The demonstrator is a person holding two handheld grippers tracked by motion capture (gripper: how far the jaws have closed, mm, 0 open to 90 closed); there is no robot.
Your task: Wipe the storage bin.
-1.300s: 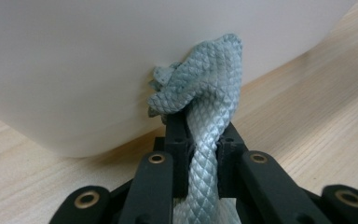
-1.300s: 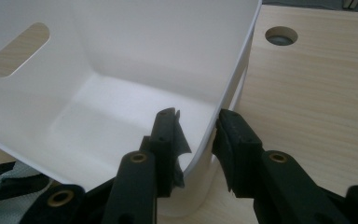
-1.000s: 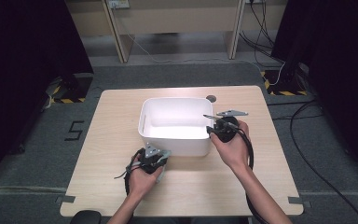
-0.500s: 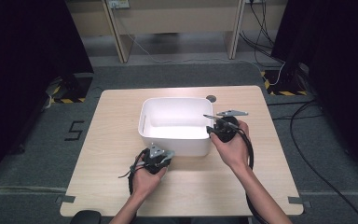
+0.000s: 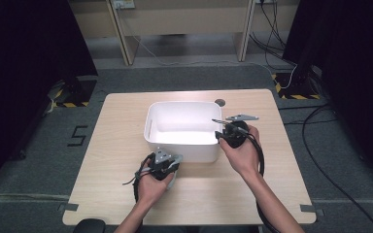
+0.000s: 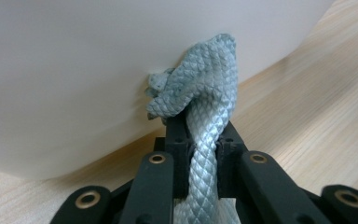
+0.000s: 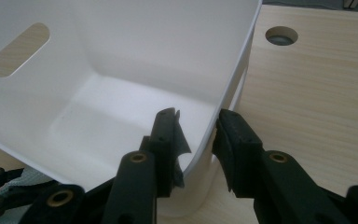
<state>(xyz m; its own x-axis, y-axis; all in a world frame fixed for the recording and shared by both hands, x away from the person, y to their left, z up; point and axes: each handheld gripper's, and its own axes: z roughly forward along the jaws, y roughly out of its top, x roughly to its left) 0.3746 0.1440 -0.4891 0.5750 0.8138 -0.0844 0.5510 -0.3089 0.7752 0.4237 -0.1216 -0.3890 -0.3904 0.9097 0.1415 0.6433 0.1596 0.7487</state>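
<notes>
— Both grippers first: the left gripper [image 6: 200, 154] has its jaws clamped on a pale grey-green braided rope [image 6: 205, 116], and the right gripper [image 7: 198, 140] has its jaws astride the rim of the white plastic bin [image 7: 121, 93] — one jaw inside the wall, one outside.

— Is the right one pressing on that wall?

— The pads sit right at the wall on both sides, and it looks like a grip on the rim at the bin's right near corner. From above, the right gripper [image 5: 233, 132] lies at the right edge of the bin [image 5: 155, 131], with the person's right hand [image 5: 245, 153] behind it.

— And where is the rope?

— Its bunched end stands up out of the left jaws, just in front of the bin's near outer wall; whether it touches the wall I cannot tell. From above, the left gripper [image 5: 162, 165] is at the near side of the bin, low over the table, held in the left hand [image 5: 153, 182].

— What surrounds them?

— The bin stands about mid-table on the light wooden table [image 5: 116, 145], its inside bare and white, with an oval handle slot [image 7: 18, 49] in its far-left wall. A round cable hole [image 7: 281, 36] is in the tabletop to the right of the bin, towards the far edge. Grey floor lies around the table, with cables [image 5: 320, 145] trailing on the right.
</notes>
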